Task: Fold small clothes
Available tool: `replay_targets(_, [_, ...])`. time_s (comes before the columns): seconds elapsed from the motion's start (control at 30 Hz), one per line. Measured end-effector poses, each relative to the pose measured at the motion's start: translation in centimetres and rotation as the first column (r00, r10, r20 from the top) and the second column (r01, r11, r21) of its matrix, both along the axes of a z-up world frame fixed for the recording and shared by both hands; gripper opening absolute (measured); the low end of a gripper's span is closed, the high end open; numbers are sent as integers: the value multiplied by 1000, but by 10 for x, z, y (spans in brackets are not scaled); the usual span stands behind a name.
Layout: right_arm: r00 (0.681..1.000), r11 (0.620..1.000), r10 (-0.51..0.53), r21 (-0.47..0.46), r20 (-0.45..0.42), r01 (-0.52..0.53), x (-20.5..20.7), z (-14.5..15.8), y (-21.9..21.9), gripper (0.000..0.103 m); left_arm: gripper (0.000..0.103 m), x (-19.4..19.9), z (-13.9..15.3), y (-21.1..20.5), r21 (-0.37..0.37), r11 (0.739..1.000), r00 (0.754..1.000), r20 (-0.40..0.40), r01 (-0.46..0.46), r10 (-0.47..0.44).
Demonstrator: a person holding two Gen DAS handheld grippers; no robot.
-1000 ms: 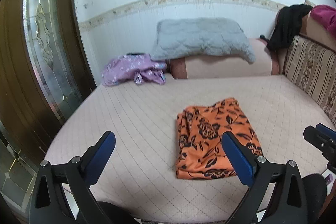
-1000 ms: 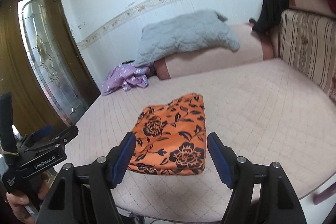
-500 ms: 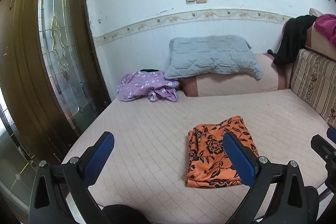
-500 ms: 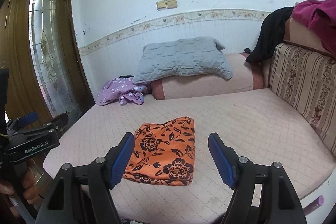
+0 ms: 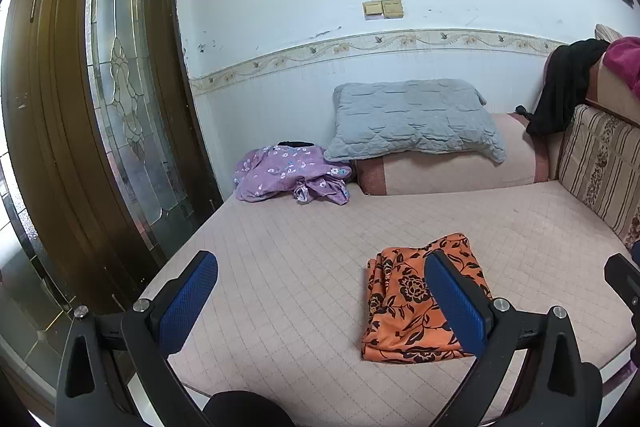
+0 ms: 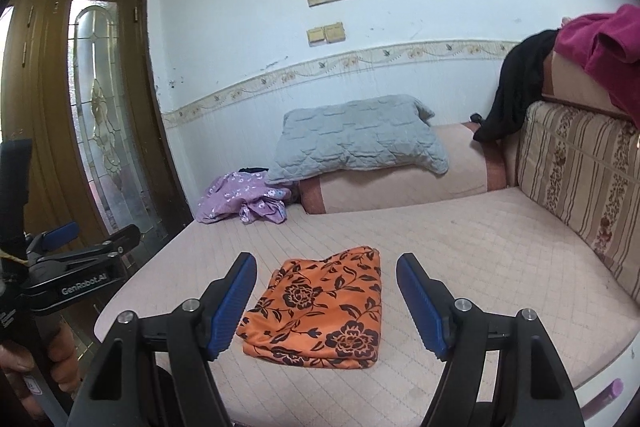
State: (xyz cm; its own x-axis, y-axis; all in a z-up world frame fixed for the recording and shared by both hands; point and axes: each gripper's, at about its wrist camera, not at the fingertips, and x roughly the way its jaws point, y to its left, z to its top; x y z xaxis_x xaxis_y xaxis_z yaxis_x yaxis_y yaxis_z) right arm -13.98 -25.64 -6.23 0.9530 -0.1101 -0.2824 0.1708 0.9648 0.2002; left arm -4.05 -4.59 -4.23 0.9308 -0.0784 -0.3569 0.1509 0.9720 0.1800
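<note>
Bed (image 6: 500, 251) bearing the folded orange garment (image 6: 320, 311) near its front edge; purple garment (image 6: 240, 203) unfolded at the back. Left gripper (image 5: 320, 307) and right gripper (image 6: 326, 303), jaws open and empty, have drawn back and upward: this fold appears complete.

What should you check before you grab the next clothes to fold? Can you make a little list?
1. Orange flowered cloth folded flat on the bed: ok.
2. Left gripper open and empty: ok.
3. Right gripper open and empty: ok.
4. Purple flowered garment unfolded by the grey pillow: ok.
5. Bare bed beside the orange cloth for folding: ok.
6. Something dark under the purple garment: cannot tell.
</note>
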Motion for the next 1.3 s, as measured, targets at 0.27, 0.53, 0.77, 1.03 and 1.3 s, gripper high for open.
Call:
replay_targets(0.27, [1000, 999, 22, -45, -17, -23, 3, 0, 16, 78, 103, -2, 6, 7, -8, 1000, 1000, -7, -12, 12])
replay_targets(0.53, [1000, 995, -7, -103, -24, 4, 0, 5, 27, 78, 103, -6, 14, 18, -18, 999, 999, 23, -26, 27])
replay_targets(0.77, [999, 993, -38, -110, -27, 35, -5, 10, 25, 78, 103, -8, 17, 23, -29, 999, 1000, 20, -17, 17])
replay_targets(1.03, [999, 992, -43, -120, -10, 41, -10, 18, 24, 78, 103, -14, 27, 28, -49, 999, 999, 45, -16, 18])
replay_targets(1.3, [999, 990, -48, -130, 20, 50, -18, 30, 26, 78, 103, -22, 38, 31, -66, 998, 997, 79, -14, 20])
